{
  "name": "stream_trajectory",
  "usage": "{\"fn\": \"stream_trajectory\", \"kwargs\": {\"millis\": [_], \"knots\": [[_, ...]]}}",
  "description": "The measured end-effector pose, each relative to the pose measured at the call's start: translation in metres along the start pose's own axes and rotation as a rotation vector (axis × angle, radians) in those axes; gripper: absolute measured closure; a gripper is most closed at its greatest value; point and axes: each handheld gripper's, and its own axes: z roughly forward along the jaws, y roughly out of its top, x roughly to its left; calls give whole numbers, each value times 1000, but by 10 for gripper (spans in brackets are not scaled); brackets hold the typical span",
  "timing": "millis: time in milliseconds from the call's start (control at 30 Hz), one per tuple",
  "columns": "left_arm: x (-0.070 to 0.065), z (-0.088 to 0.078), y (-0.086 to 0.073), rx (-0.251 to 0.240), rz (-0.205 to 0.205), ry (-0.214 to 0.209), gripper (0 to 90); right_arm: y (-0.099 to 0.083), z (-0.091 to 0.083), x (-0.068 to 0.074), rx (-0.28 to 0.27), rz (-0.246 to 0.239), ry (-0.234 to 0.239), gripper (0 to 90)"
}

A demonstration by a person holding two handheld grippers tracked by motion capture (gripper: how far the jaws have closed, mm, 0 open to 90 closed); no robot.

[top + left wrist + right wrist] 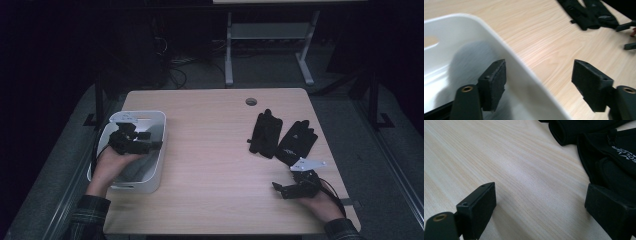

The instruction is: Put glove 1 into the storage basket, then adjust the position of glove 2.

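White bin [155, 150] at worktop [210, 150] left edge; left gripper [539, 85] jaws released, straddling its rim. Right gripper [280, 189] jaws released, empty, beside black gloves [282, 137]; bare wood between.

On my desk [215, 150] the bin [156, 165] sits at nine o'clock by the left edge, my left claw [150, 140] over its inside. Two gloves [282, 137] lie side by side at two o'clock, touching. My right claw [278, 189] rests at four o'clock, just before the gloves.
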Motion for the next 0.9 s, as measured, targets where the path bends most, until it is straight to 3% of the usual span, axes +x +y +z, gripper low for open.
{"fn": "stream_trajectory", "kwargs": {"millis": [200, 333, 567, 700, 833, 900], "knots": [[-28, 15, 11, -9, 52, -33, 213, 0, 0, 0, 0, -1, 2, 101], [-46, 25, 15, -17, 72, -55, 205, 3, -3, 0, 25, 12, 1, 171], [-73, 46, 14, -23, 93, -86, 205, 16, -12, -5, -1, 3, 1, 552], [-89, 61, 10, 3, 126, -99, 205, 24, -13, -12, -14, 14, -2, 709], [-104, 77, 3, 30, 155, -116, 205, 31, -13, -21, -17, 31, -34, 895], [-112, 86, -2, 44, 178, -114, 202, 33, -13, -29, -20, 37, -50, 900]]}}
